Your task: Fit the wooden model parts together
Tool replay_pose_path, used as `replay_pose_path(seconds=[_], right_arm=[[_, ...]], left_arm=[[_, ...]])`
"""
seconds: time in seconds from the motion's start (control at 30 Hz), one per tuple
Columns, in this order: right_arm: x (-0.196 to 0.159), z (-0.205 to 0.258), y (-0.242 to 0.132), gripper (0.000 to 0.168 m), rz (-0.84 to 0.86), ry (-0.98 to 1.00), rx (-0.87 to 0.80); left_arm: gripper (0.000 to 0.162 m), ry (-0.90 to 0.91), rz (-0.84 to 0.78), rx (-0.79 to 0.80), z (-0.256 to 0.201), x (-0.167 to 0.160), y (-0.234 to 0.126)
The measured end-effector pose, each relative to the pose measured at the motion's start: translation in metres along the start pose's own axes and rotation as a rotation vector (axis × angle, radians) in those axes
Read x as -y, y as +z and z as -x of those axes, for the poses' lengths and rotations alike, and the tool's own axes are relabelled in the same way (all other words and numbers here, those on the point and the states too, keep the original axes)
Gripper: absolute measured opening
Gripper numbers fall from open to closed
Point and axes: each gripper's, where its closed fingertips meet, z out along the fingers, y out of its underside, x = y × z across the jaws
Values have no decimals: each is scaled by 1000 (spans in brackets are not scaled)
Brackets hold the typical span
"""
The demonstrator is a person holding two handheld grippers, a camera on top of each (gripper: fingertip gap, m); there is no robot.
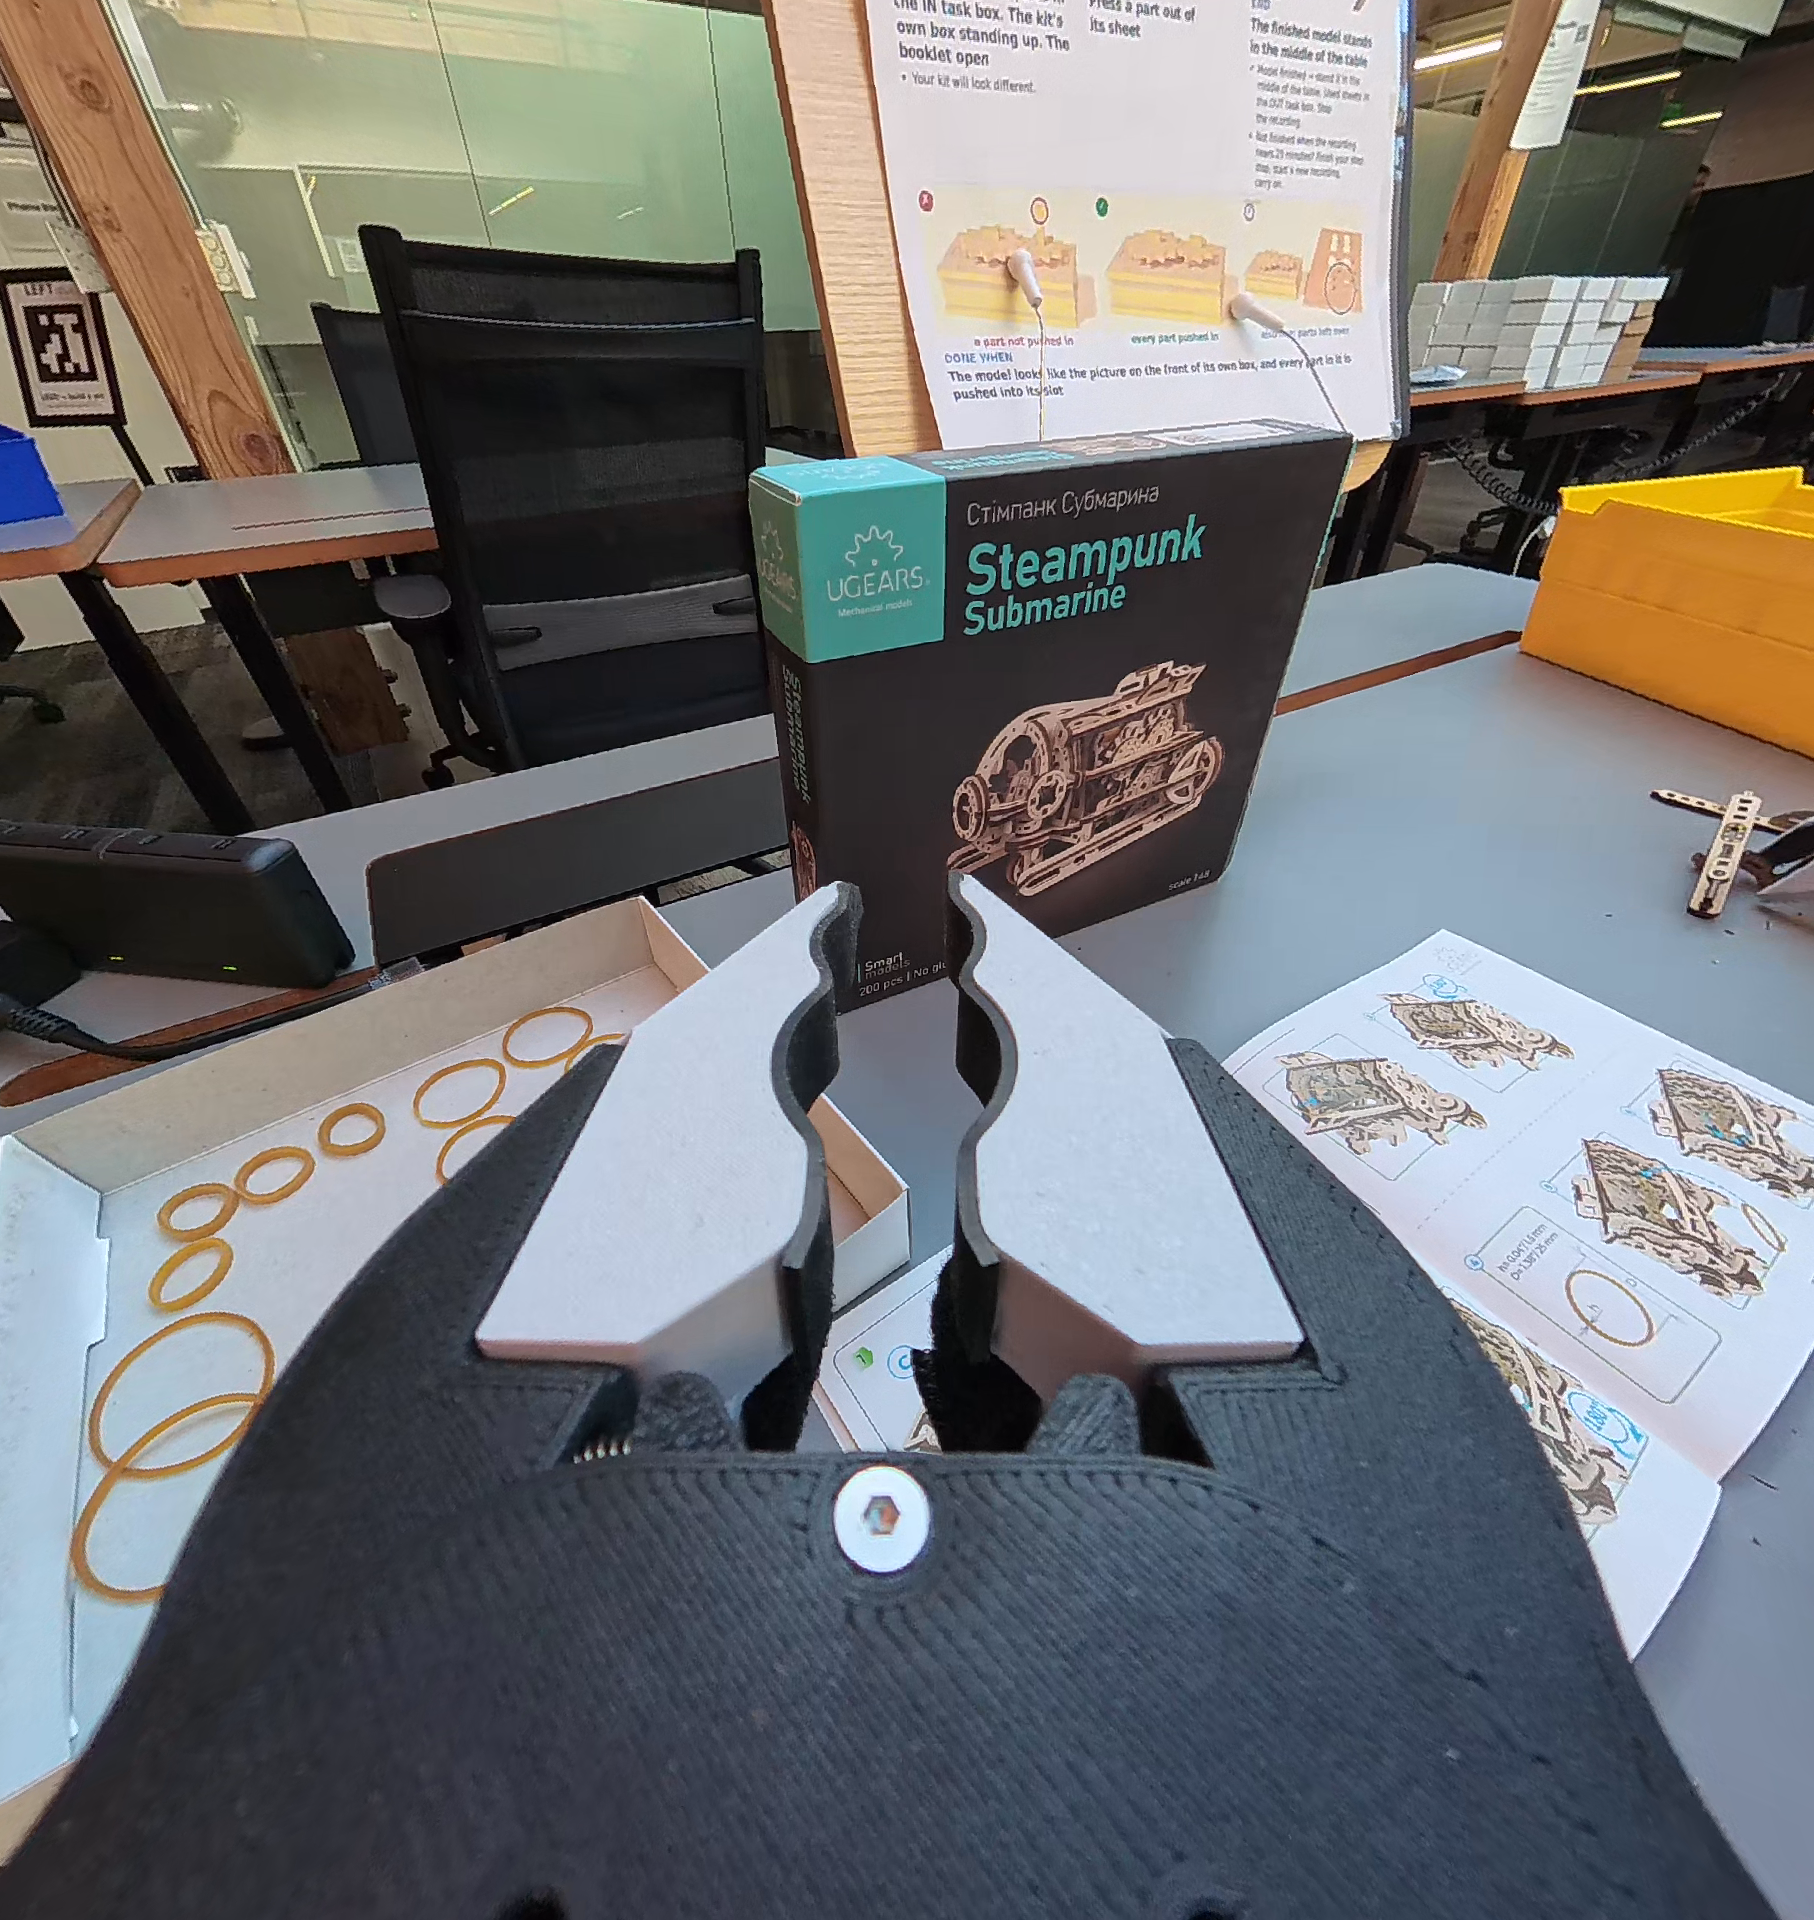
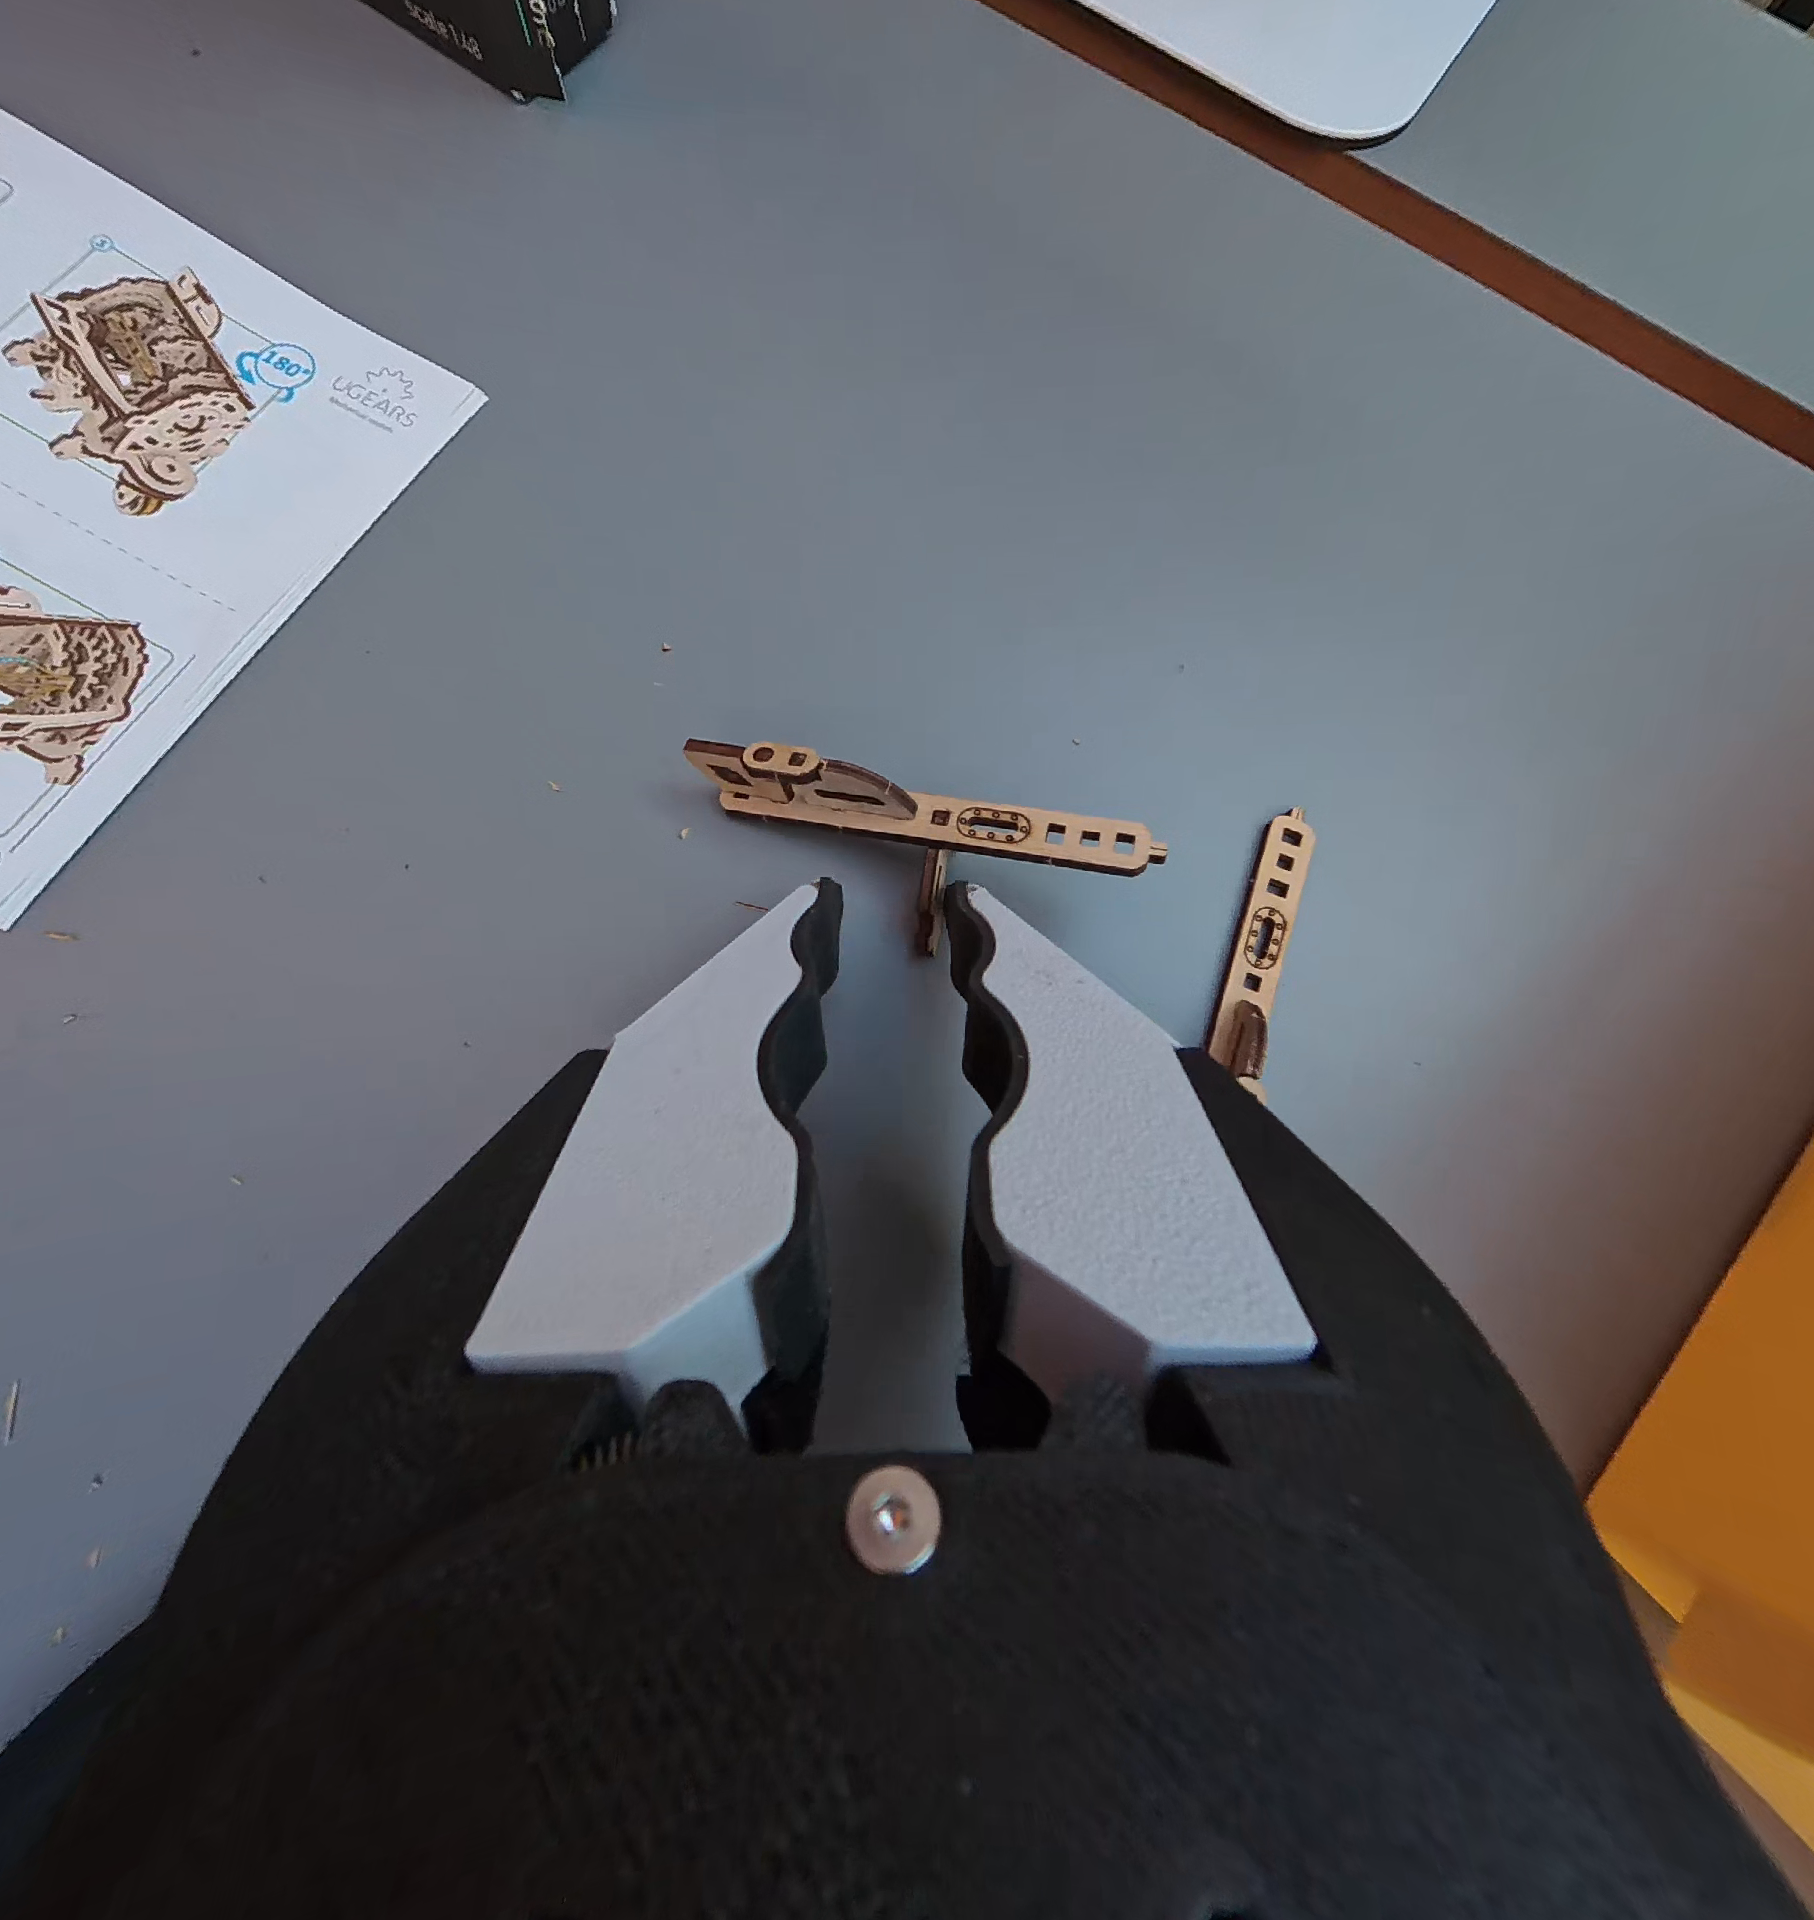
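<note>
Open-plan workroom: grey-topped table [image 1: 1454,831] with a brown edge, a second grey desk [image 1: 259,525] behind it, and a black mesh office chair [image 1: 570,499] between the two. Background holds slanted light-wood beams [image 1: 124,239], green-tinted glass partitions [image 1: 383,135], a white wall on the far left, and grey carpeted floor [image 1: 72,758]. Further desks at right carry stacked white boxes [image 1: 1537,327]; ceiling strip lights reflect in the glass.
</note>
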Motion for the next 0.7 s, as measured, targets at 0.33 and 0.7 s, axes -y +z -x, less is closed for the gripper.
replay_pose_path(seconds=[0.33, 0.7], right_arm=[[-2, -1, 2, 20, 4, 14, 5], [-2, 0, 2, 17, 2, 19, 13]], left_arm=[[14, -1, 3, -1, 0, -1, 0], [14, -1, 1, 2, 1, 0, 0]])
